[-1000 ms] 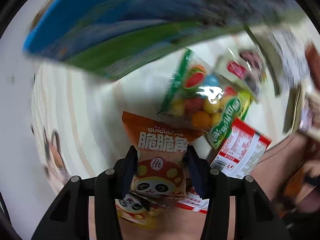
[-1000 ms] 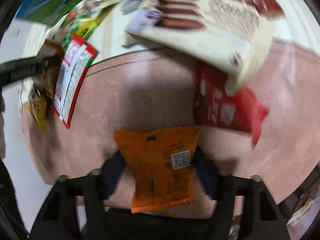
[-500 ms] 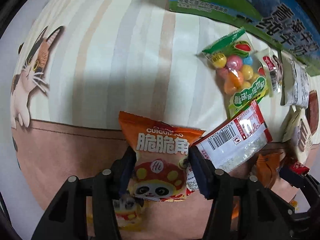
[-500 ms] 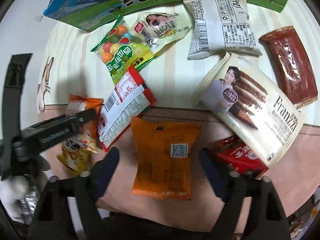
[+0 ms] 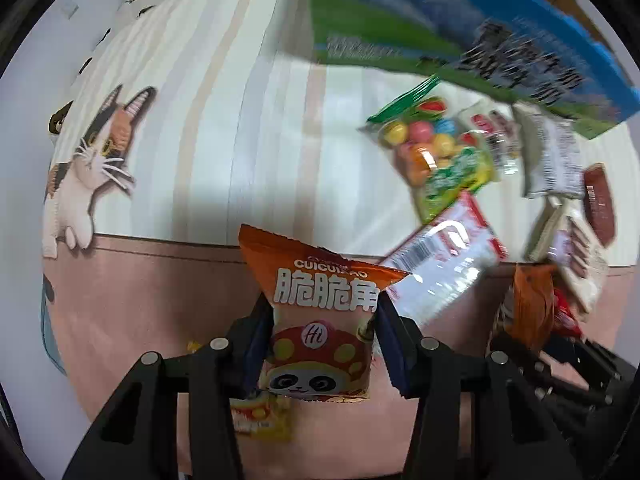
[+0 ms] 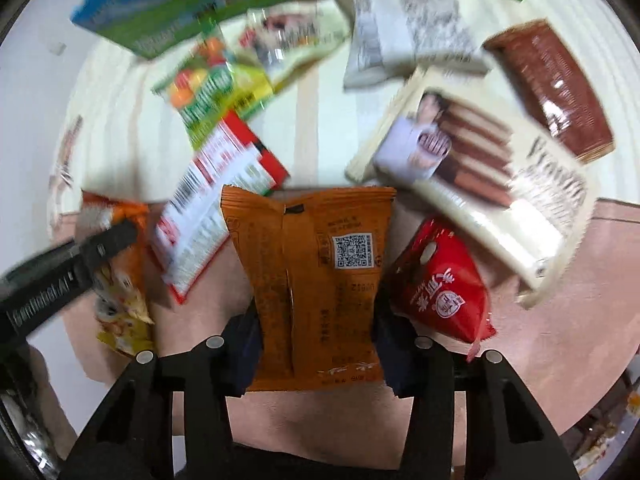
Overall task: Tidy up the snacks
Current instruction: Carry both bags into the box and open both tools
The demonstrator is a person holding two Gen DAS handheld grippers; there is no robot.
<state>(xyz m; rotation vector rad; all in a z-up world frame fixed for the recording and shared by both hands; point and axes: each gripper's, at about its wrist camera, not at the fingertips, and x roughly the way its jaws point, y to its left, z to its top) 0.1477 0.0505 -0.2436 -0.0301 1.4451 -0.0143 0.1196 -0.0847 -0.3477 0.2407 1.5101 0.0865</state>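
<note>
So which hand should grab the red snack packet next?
Neither is free yet: the left gripper holds the panda packet, the right gripper the orange packet. Probably the right, since the red packet lies beside it.

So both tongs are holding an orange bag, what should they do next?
Probably lift both bags away together. The left tongs pinch the orange panda-print snack bag, and the right tongs pinch the plain orange packet with a QR code, matching colours above the pink cloth.
</note>
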